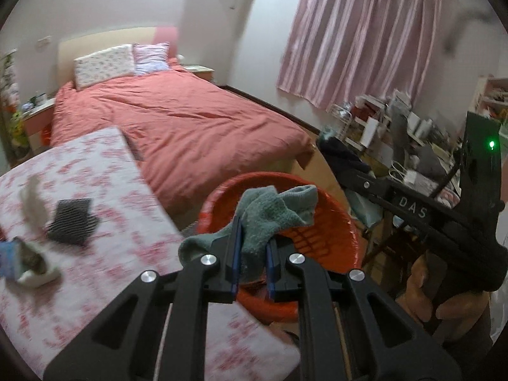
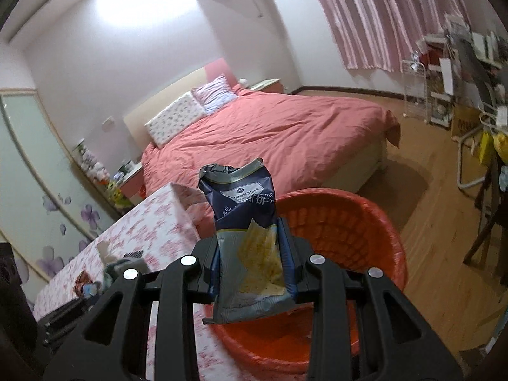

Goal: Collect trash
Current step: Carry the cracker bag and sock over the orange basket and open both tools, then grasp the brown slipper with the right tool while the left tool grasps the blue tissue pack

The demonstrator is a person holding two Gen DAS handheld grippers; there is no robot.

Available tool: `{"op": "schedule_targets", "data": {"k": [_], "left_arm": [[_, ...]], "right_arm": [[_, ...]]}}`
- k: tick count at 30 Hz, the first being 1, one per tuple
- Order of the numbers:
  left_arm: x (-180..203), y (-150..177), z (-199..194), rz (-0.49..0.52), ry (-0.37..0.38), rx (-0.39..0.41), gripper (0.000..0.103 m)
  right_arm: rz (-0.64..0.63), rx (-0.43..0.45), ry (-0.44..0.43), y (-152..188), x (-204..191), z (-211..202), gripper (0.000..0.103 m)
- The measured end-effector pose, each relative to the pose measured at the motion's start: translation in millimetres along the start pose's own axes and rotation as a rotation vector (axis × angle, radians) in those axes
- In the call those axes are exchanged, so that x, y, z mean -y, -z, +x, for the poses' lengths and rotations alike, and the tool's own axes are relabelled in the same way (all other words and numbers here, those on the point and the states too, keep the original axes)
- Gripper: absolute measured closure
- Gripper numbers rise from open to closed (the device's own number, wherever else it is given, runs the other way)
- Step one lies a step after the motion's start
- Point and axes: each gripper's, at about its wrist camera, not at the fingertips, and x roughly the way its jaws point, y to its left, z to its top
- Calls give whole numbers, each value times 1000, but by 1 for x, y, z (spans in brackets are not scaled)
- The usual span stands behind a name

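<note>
My left gripper (image 1: 253, 247) is shut on a grey-green sock (image 1: 270, 216) and holds it over the near rim of the red basket (image 1: 343, 228). My right gripper (image 2: 250, 231) is shut on a dark blue snack wrapper (image 2: 241, 203) and holds it upright above the left rim of the same red basket (image 2: 365, 222). The right gripper's body (image 1: 444, 219) shows at the right of the left wrist view. On the floral tablecloth (image 1: 120, 184) lie a black mesh piece (image 1: 71, 219), a white tissue (image 1: 33, 203) and a crumpled wrapper (image 1: 31, 260).
A bed with a pink cover (image 1: 190, 117) (image 2: 285, 133) stands behind the table. A cluttered desk and shelves (image 1: 397, 127) (image 2: 460, 73) line the right side under pink curtains. Wooden floor (image 2: 438, 222) lies right of the basket.
</note>
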Motion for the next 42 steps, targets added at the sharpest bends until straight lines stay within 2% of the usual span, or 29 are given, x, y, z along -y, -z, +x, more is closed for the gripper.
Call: {"op": "schedule_targets", "data": {"k": [2, 4, 6, 11, 18, 26, 36, 40, 42], "left_arm": [[7, -1, 19, 10, 7, -24, 87], [7, 0, 35, 9, 4, -47, 76], [7, 2, 46, 2, -6, -59, 58], [-10, 10, 57, -19, -39, -98, 50], [-43, 23, 34, -22, -170, -70, 33], [-101, 51, -12, -55, -356, -60, 25], [-206, 86, -75, -226, -562, -50, 21], [-244, 91, -86, -304, -611, -41, 19], [-261, 90, -86, -346, -609, -42, 18]], "right_arm": [[32, -7, 1, -3, 12, 10, 68], [51, -14, 6, -4, 22, 19, 60], [63, -28, 16, -2, 30, 22, 46], [75, -62, 37, 6, 39, 29, 37], [21, -61, 72, 11, 21, 21, 31], [-93, -73, 69, 24, -23, 17, 31], [-261, -175, -4, 67, -97, 36, 31], [-329, -216, -38, 86, -127, 43, 31], [-360, -235, -50, 95, -140, 48, 31]]}}
